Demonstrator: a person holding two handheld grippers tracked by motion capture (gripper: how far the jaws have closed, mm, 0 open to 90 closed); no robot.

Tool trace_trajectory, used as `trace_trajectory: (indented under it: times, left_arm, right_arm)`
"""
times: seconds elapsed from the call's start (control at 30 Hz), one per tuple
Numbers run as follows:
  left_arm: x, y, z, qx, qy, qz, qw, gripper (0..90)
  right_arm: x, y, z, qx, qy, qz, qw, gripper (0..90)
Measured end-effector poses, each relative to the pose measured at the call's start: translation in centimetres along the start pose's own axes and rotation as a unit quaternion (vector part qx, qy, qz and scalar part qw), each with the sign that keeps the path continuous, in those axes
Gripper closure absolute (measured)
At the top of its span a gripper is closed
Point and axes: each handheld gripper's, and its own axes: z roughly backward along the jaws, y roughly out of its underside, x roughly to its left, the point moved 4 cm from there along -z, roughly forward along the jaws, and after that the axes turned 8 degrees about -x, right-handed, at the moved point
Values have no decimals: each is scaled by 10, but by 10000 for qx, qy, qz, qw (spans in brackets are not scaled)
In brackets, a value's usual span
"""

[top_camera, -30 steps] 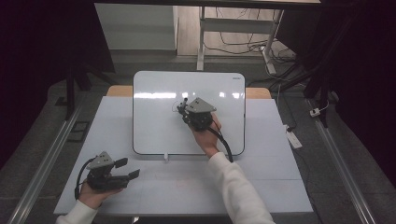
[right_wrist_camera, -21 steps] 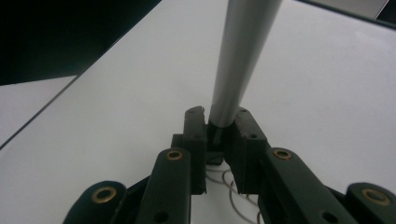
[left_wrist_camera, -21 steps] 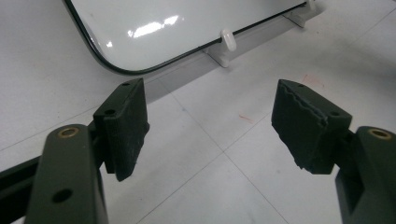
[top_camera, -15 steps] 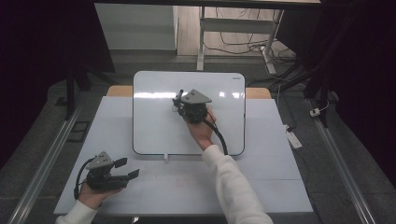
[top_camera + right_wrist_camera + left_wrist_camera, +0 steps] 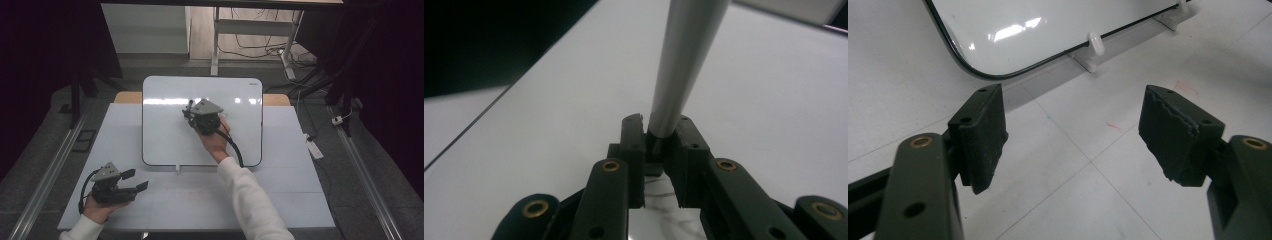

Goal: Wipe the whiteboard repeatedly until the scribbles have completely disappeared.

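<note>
A white whiteboard (image 5: 165,145) lies flat in the middle of the white table (image 5: 290,200). My right gripper (image 5: 190,113) hovers over the board's middle, shut on a thin grey marker (image 5: 189,105). In the right gripper view the marker (image 5: 684,60) stands up from between the pads of that gripper (image 5: 656,137), with the glossy board (image 5: 774,100) behind. My left gripper (image 5: 138,180) rests in a hand at the table's front left, jaws wide apart. The left gripper view has nothing between its pads (image 5: 1080,137), and the whiteboard's near corner (image 5: 1013,30) lies ahead.
Small white clips (image 5: 1095,44) hold the board's near edge (image 5: 177,169). A power strip (image 5: 314,148) lies on the floor to the right. Metal rails (image 5: 45,170) run along both sides of the table. Cables and a desk frame (image 5: 216,40) stand behind it.
The right gripper with the marker has shifted slightly left over the board. The left gripper has stayed in place.
</note>
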Motion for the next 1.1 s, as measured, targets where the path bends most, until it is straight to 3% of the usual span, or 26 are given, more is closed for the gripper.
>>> trace_trajectory:
  times: [0.03,0.07,0.17,0.2,0.23,0.3,0.37,0.43,0.5,0.53,0.67,0.7,0.87,0.9,0.97,1.0,1.07,1.1]
  left_arm:
    - [0,0,0,-11,-2,1,10000,280]
    - [0,-1,0,-15,8,0,10000,279]
    - [1,0,-1,9,6,19,10000,279]
    - [1,0,-2,16,0,18,10000,279]
    - [1,0,-1,22,2,10,10000,280]
    - [0,0,0,9,-7,5,10000,280]
    - [0,0,0,-4,-7,2,10000,279]
    - [0,0,-2,4,-3,14,10000,279]
    - [0,0,-2,30,-5,6,10000,279]
    - [0,0,-2,32,-6,6,10000,280]
    - [0,0,0,-13,-20,6,10000,279]
    - [1,0,0,-19,-17,11,10000,279]
    - [1,0,-1,2,-1,24,10000,279]
    - [1,0,-1,-3,-5,11,10000,279]
    - [0,0,0,-23,-21,6,10000,279]
    - [0,-1,1,-31,-18,-1,10000,279]
    - [1,-1,0,-23,-18,14,10000,279]
    - [1,-1,-1,-5,-12,18,10000,279]
  right_arm:
    - [-3,0,1,-34,-2,-151,9999,783]
    - [0,2,1,-14,-21,-119,9999,782]
    - [21,9,1,209,-443,337,9982,783]
    - [24,11,2,239,-482,464,9975,783]
    - [22,11,3,222,-443,452,9977,783]
    - [8,8,6,49,-109,89,9999,784]
    - [-1,8,8,-76,-17,-199,9998,784]
    - [8,10,7,12,-140,-70,9999,784]
    - [22,13,4,127,-389,227,9989,784]
    - [24,13,2,151,-388,362,9985,784]
    - [2,6,4,-104,10,-125,9999,784]
    - [-1,6,5,-113,13,-197,9997,784]
    - [15,13,10,200,-341,302,9988,784]
    - [10,12,11,167,-212,289,9992,784]
    - [-6,8,15,-42,137,-116,9998,784]
    - [-10,8,16,-83,181,-218,9996,784]
    - [-1,11,15,41,-14,-72,10000,783]
    - [8,13,14,139,-171,154,9996,784]
